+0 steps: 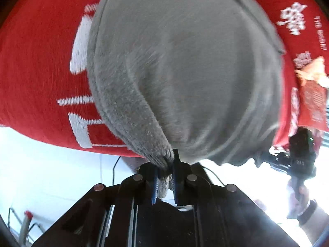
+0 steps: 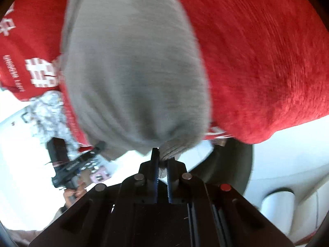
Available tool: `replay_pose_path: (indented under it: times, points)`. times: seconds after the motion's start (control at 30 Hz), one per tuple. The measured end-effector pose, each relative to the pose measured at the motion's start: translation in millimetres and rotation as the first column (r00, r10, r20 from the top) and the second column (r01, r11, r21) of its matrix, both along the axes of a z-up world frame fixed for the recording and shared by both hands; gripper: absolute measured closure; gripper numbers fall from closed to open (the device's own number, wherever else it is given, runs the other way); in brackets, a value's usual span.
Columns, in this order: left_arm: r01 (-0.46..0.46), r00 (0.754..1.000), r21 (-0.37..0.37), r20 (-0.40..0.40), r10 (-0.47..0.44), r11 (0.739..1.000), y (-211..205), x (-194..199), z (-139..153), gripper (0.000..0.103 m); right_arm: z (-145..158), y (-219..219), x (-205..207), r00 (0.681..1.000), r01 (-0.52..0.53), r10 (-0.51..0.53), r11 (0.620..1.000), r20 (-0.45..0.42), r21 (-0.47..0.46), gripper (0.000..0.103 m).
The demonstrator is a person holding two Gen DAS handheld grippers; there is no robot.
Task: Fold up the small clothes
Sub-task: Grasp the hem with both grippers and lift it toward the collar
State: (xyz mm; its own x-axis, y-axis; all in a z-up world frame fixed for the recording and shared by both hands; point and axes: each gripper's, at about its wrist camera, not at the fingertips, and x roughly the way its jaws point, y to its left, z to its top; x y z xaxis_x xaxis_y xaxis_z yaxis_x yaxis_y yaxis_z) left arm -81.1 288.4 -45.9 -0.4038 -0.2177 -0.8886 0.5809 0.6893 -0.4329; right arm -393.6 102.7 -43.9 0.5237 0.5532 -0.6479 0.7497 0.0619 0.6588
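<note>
I see one soft grey knit garment (image 1: 185,65) lying on one fuzzy red cloth (image 1: 37,61) with white letters. My left gripper (image 1: 165,177) and right gripper (image 2: 162,164) each pinch a bunched grey corner

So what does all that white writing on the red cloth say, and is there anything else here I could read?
"THE": small white print on the red cloth; the rest of that line is too blurred to read.
Large white characters on the red cloth: blurred, not legible.
Small white line on the cloth in the right wrist view: too blurred to read.
Red packet: print too small to read.
</note>
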Motion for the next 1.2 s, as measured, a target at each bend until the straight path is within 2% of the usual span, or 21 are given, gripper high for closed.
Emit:
replay_pose_path:
  times: [0.2,0.37,0.5,0.7,0.9,1.07,1.2]
  points:
    - [-0.046,0.999,-0.134,0.000,0.047,0.990,-7.7,40.7,54.6,0.091,47.1,-29.2,19.7,0.982,0.109,-0.106,0.994,0.159,-0.010,0.096]
    - [-0.060,0.997,-0.217,0.037,0.070,0.974,-35.2,63.5,77.8,0.091,74.8,-54.8,42.8,0.950,0.180,-0.170,0.984,0.262,-0.015,0.096]
    - [-0.082,0.993,-0.273,0.061,0.102,0.959,-65.5,98.5,92.4,0.091,89.1,-82.8,64.2,0.930,0.207,-0.191,0.978,0.315,-0.018,0.096]
    - [-0.123,0.983,-0.296,0.092,0.156,0.947,-108.2,141.1,102.9,0.091,103.0,-135.1,99.0,0.909,0.235,-0.206,0.971,0.362,-0.038,0.096]
    - [-0.155,0.971,-0.309,0.130,0.203,0.938,-153.0,187.4,104.5,0.091,115.6,-208.5,137.0,0.896,0.249,-0.193,0.964,0.400,-0.093,0.096]
    - [-0.177,0.957,-0.299,0.172,0.235,0.938,-198.9,223.8,93.3,0.091,109.5,-257.2,170.2,0.899,0.242,-0.171,0.961,0.404,-0.132,0.096]
    - [-0.187,0.944,-0.260,0.218,0.246,0.947,-232.2,248.6,74.0,0.091,90.6,-292.3,197.3,0.912,0.230,-0.158,0.961,0.379,-0.152,0.096]
